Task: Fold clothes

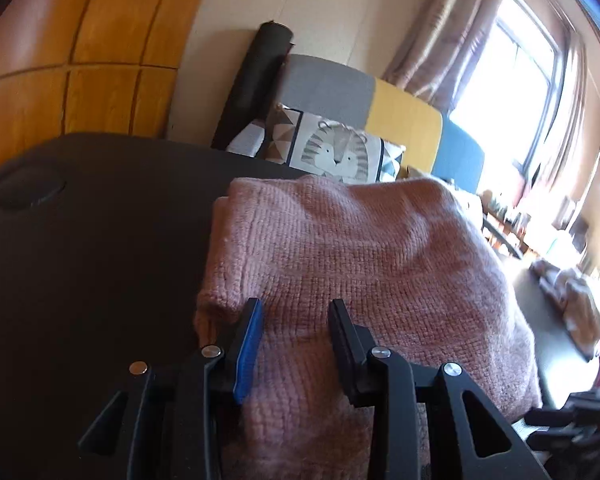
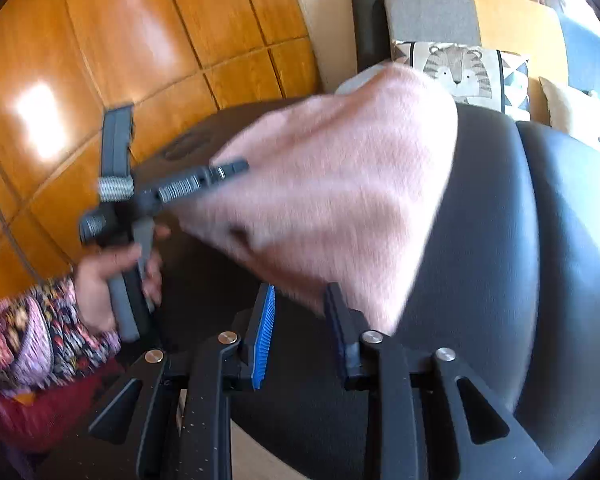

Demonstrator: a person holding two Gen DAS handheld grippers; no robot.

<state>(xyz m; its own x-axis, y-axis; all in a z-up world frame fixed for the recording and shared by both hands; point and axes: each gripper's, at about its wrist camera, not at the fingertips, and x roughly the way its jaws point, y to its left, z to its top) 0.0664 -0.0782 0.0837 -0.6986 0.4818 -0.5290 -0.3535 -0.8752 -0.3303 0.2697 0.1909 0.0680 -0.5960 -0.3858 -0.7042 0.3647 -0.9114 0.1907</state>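
Note:
A pink knitted sweater (image 1: 360,264) lies bunched on a dark table (image 1: 100,240). My left gripper (image 1: 296,308) is open, its fingers spread over the near part of the sweater, which fills the gap between them. In the right wrist view the sweater (image 2: 340,184) is blurred and lifted off the table (image 2: 500,280). The left gripper (image 2: 236,168) appears at its left edge, held by a hand (image 2: 100,280). My right gripper (image 2: 300,292) is open at the sweater's near lower corner, which sits by its right finger (image 2: 340,320).
A sofa with grey, yellow and blue back panels (image 1: 404,116) and a tiger cushion (image 1: 336,152) stands behind the table. A rolled dark mat (image 1: 256,80) leans on the wall. Wooden panelling (image 2: 140,60) is at the left, a bright window (image 1: 508,92) at the right.

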